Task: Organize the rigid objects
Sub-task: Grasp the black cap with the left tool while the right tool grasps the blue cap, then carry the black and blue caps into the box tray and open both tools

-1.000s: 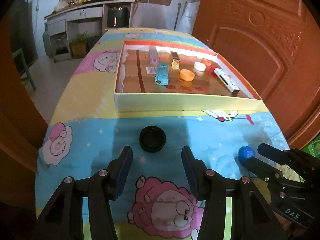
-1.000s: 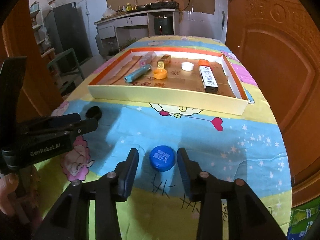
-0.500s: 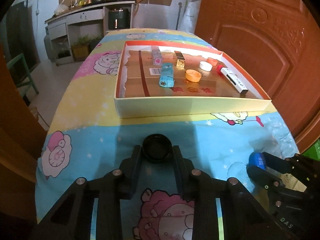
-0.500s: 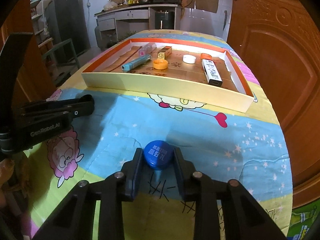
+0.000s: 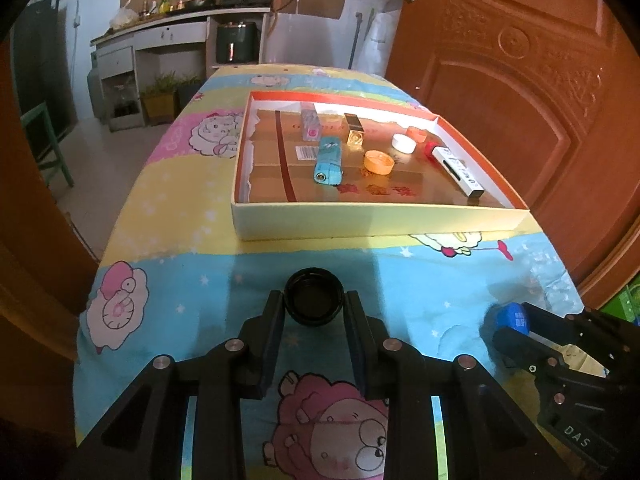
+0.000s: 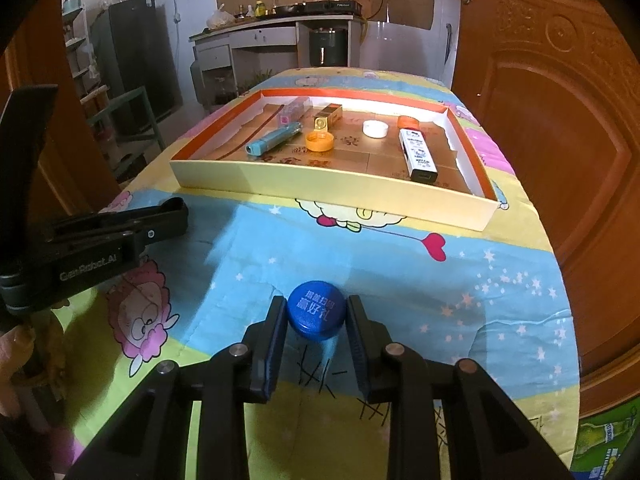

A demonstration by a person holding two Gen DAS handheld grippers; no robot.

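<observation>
In the left wrist view my left gripper (image 5: 314, 306) is shut on a black bottle cap (image 5: 313, 297), which lies open side up between the pads, just above the cartoon tablecloth. My right gripper (image 6: 316, 314) is shut on a blue bottle cap (image 6: 316, 312) with white print on top. The same blue cap (image 5: 512, 318) shows at the right of the left wrist view, in the right gripper's tips. Beyond both stands a shallow cardboard tray (image 5: 376, 222) with an orange inner rim. The left gripper (image 6: 160, 220) shows side-on in the right wrist view; its cap is hidden there.
The tray (image 6: 320, 190) holds a teal tube (image 5: 328, 160), an orange cap (image 5: 378, 162), a white cap (image 5: 403, 143), a white and black bar (image 5: 458, 170) and small boxes. A wooden door (image 5: 540, 80) stands close on the right. Table edges fall away left and right.
Both grippers moved forward onto their caps and shut on them. The caps now sit between the pads, slightly nearer the tray than a second ago.
</observation>
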